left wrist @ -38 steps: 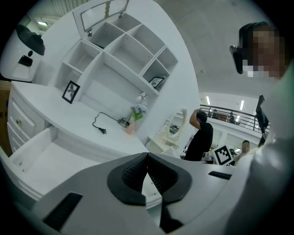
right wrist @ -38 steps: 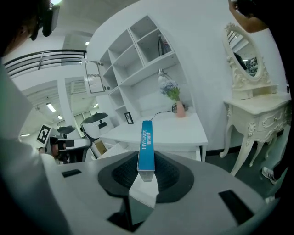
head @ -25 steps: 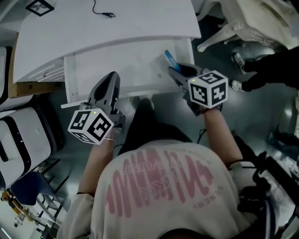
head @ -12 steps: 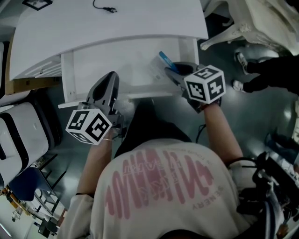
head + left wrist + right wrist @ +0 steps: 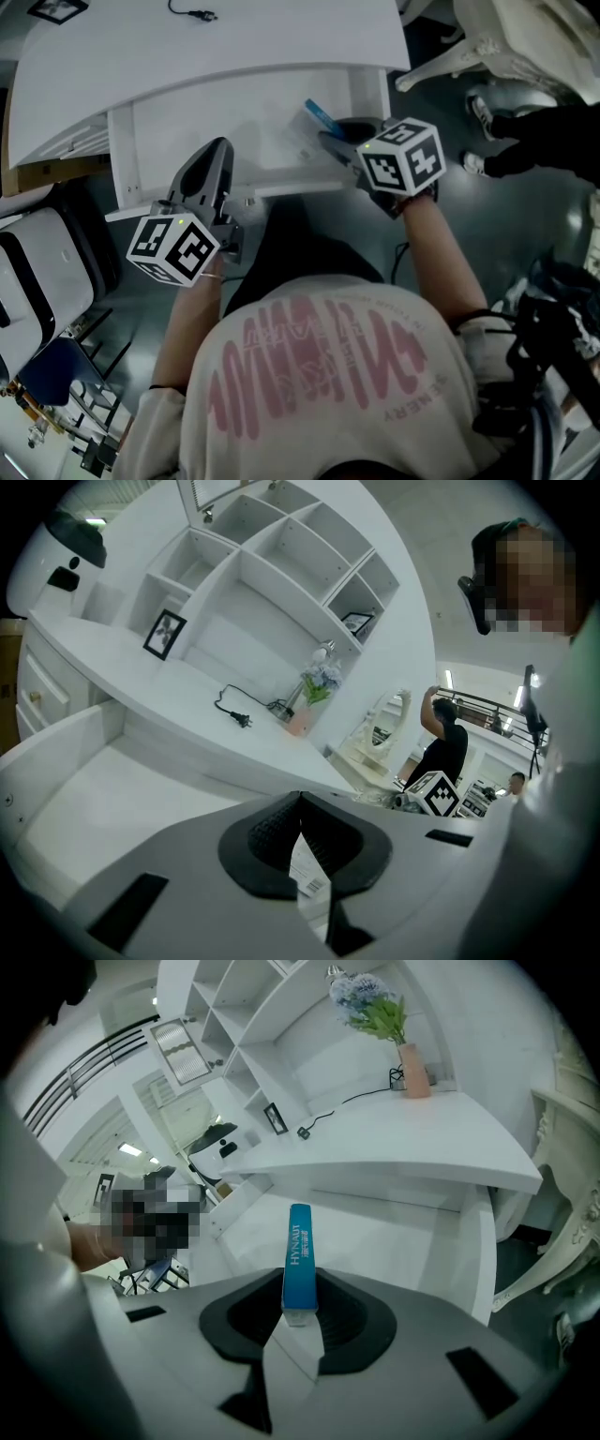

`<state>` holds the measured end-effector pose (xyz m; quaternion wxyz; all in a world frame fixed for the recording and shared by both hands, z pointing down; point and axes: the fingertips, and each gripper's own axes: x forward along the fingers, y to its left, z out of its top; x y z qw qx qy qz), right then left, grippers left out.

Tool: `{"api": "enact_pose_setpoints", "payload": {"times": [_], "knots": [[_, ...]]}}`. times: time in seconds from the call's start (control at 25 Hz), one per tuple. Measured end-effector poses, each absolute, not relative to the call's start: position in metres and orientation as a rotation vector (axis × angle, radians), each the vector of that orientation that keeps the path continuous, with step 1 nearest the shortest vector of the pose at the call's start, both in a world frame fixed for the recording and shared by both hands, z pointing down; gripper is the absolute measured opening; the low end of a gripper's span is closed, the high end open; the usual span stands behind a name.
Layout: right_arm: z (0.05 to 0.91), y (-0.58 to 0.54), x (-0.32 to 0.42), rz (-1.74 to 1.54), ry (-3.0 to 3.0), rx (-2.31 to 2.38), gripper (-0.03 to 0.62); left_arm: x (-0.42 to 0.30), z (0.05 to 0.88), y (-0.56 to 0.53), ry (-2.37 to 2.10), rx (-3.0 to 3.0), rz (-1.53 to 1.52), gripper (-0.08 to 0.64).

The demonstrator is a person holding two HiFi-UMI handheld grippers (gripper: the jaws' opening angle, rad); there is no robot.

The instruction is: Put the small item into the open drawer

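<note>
Clamped in right gripper (image 5: 299, 1288): slim blue box (image 5: 299, 1255), over open white drawer (image 5: 178, 131), close to its right wall; open room leftward. Left gripper (image 5: 300, 803) jaws together, over front edge. White desktop (image 5: 234, 42) behind.

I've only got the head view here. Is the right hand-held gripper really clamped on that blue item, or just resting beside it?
Observer: Clamped. The right gripper view shows the right hand-held gripper shut on the near end of the blue box, which sticks out past the jaws over the open drawer.
Operator: And the left one?
Observer: In the left gripper view, the left hand-held gripper has its jaws together at the tips.
Operator: Anything on the desk ahead?
Observer: A pink vase holding flowers stands at the back of the desktop.
</note>
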<state>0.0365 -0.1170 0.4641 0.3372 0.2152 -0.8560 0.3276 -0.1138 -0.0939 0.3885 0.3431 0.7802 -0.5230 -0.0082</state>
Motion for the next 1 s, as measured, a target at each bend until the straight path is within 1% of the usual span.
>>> {"api": "enact_pose_setpoints", "payload": {"times": [0.12,0.32,1.0], "knots": [[0.466,-0.121,0.039,0.825,-2.214,0.577,0.106,-0.109,0.388,-0.096,-1.345,2.037,-0.014,0.029],[0.475,-0.128,0.045,0.803,-2.190,0.605,0.130,-0.107,0.388,-0.098,-1.355,2.036,0.009,0.029],[0.494,-0.138,0.043,0.911,-2.133,0.629,0.158,-0.118,0.394,-0.095,-1.388,2.020,0.002,0.029]]}}
